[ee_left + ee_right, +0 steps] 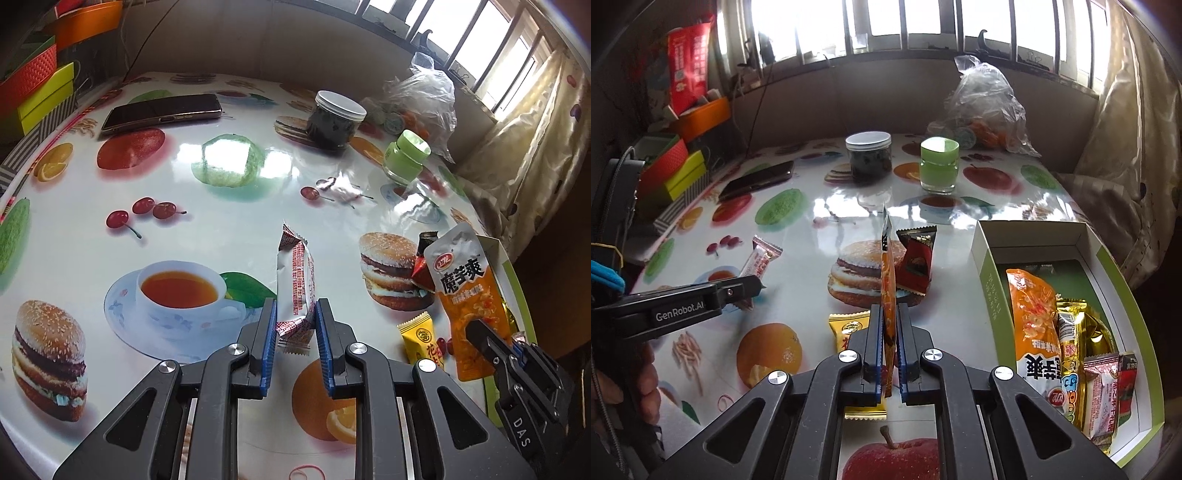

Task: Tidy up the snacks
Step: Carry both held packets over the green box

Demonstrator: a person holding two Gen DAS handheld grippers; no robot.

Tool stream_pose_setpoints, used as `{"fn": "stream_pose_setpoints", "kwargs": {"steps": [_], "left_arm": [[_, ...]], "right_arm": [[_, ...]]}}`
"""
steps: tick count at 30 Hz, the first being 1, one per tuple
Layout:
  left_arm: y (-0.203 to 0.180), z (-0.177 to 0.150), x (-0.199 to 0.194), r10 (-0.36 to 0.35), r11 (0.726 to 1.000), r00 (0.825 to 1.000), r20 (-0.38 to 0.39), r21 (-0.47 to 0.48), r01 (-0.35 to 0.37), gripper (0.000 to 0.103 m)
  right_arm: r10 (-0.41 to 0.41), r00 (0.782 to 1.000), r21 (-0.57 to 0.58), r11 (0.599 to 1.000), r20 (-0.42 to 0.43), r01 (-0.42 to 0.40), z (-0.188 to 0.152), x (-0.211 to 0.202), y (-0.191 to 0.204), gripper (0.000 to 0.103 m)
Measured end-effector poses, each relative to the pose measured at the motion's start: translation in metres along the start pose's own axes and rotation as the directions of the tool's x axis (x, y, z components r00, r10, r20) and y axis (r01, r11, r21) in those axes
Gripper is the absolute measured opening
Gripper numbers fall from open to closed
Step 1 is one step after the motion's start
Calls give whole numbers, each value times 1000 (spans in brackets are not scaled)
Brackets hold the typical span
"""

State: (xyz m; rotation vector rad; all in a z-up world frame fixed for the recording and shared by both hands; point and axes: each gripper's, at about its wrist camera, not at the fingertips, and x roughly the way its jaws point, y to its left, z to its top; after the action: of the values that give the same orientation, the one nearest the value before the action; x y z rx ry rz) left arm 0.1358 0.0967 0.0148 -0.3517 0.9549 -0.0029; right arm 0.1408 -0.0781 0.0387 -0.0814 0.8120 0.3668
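my left gripper (295,317) and right gripper (889,332): black frames, blue ribbed pads, silver screws, white genrobot.ai lettering.

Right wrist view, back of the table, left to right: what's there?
Phone → dark jar with white lid → green jar → clear plastic bag.

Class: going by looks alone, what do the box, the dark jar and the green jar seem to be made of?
Box: likely thin card, matte white with green trim; its walls have folded edges.
Dark jar: clear plastic or glass with a flat white lid, probably plastic; the look leaves it open.
Green jar: thick glossy walls, probably glass, with a green plastic-looking cap.
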Motion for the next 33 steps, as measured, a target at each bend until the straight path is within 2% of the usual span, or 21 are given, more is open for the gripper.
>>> {"fn": "stream_pose_setpoints", "kwargs": {"steps": [7, 18, 28, 33], "left_arm": [[-18, -2, -18, -28, 999, 999, 19, 40, 27, 22], [-67, -1, -40, -91, 988, 995, 41, 131, 85, 22], [-120, -3, -40, -163, 964, 986, 15, 215, 156, 22], [-145, -3, -33, -216, 949, 976, -19, 232, 214, 22]], "right_arm": [[7, 999, 15, 1000, 40, -8, 0, -22, -5, 6], [-33, 994, 63, 998, 104, 26, 0, -59, -32, 6], [-116, 986, 117, 988, 124, 101, -5, -81, -73, 6], [-165, 980, 143, 978, 107, 149, -14, -86, -98, 6]]}}
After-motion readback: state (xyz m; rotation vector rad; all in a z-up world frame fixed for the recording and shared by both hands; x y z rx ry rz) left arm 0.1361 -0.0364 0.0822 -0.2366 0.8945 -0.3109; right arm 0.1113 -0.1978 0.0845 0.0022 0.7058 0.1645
